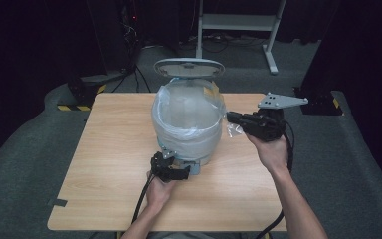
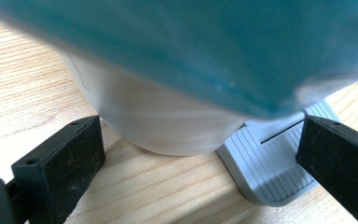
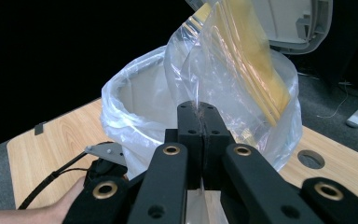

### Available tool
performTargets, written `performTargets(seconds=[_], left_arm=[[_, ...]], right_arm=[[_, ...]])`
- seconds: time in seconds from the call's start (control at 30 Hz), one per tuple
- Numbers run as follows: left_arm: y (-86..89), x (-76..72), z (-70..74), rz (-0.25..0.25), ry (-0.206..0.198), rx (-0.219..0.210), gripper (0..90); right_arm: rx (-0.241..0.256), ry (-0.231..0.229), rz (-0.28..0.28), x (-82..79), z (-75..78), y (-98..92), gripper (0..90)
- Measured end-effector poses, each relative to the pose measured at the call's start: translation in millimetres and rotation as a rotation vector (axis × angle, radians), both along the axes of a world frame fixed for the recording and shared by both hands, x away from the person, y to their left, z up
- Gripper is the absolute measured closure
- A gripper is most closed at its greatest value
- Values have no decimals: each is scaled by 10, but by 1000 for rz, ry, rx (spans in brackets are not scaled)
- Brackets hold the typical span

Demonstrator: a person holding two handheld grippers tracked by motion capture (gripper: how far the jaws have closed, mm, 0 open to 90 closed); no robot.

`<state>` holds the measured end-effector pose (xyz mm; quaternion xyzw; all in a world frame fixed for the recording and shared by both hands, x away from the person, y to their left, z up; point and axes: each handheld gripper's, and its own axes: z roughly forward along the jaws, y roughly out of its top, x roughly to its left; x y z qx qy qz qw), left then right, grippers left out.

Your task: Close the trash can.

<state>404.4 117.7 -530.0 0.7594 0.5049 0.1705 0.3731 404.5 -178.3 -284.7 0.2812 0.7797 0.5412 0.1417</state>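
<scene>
Two tongs working: right tongs [image 3: 200, 121] pinching clear plastic zip bag with yellow contents [image 3: 242, 70] just above rim of white lined pedal bin [image 1: 188, 124] — left tongs [image 1: 171, 168] spread, straddling grey ribbed pedal [image 2: 272, 168] on wooden surface [image 1: 109, 149].

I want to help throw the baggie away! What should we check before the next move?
1. Bin lid up: ok.
2. Bin liner around the rim: ok.
3. Right gripper shut on the clear baggie: ok.
4. Baggie over the opening: cannot tell; it sits at the rim.
5. Left gripper open at the pedal, pressing it: cannot tell.
</scene>
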Motion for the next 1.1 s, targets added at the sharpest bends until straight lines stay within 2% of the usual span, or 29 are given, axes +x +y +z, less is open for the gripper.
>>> performTargets(seconds=[1.1], left_arm=[[1, 0, 0, 0, 0, 0, 11]], right_arm=[[8, 11, 48, 148, 122, 175, 895]])
